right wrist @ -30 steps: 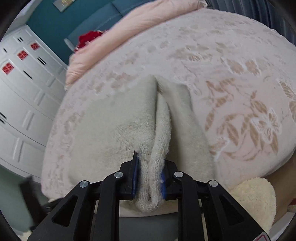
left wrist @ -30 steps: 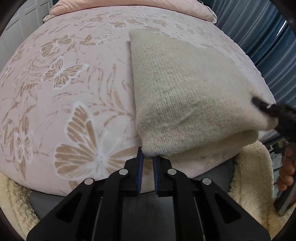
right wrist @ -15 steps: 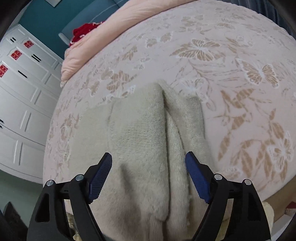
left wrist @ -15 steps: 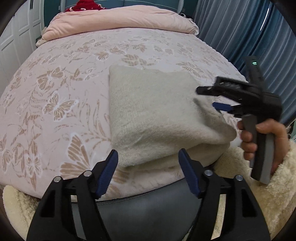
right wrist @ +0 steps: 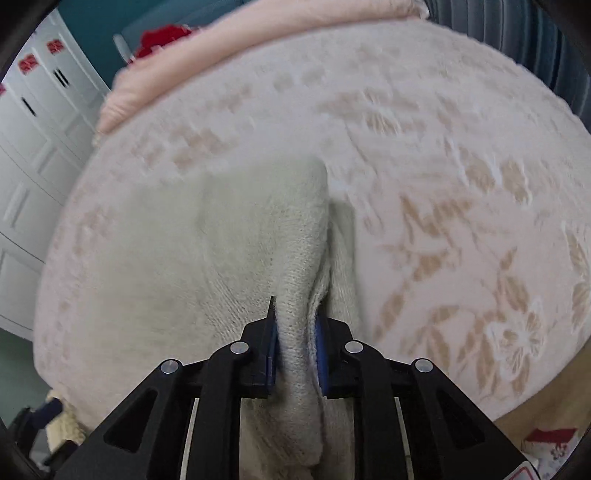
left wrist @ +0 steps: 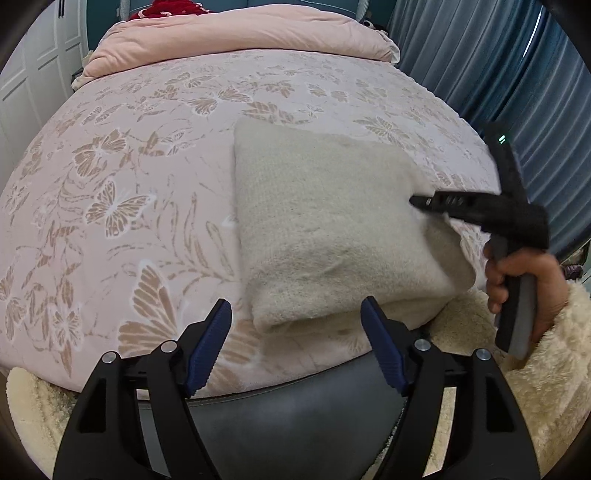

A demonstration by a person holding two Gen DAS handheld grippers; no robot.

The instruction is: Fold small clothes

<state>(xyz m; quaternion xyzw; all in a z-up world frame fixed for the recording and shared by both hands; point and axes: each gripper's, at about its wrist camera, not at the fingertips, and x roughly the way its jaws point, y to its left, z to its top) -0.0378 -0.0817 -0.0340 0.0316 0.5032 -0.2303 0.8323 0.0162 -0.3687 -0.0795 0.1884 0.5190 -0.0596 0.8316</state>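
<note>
A cream knitted garment (left wrist: 332, 221) lies folded on the pink butterfly-print bed (left wrist: 129, 184), near its front edge. My left gripper (left wrist: 295, 343) is open and empty, just in front of the garment's near corner. My right gripper (right wrist: 295, 332) is shut on a fold of the same garment (right wrist: 229, 251) at its right edge. The right gripper also shows in the left wrist view (left wrist: 417, 201), its tip pressed into the cloth. The layers underneath are hidden.
A folded pink duvet (left wrist: 240, 33) lies at the head of the bed. Blue curtains (left wrist: 498, 74) hang on the right, white cupboards (right wrist: 29, 129) on the left. A dark bed frame (left wrist: 288, 413) and cream fluffy rug (left wrist: 535, 387) are below.
Both grippers let go of the garment and opened. The right gripper has since closed again on a fold at the right edge. The left stays open and drew back.
</note>
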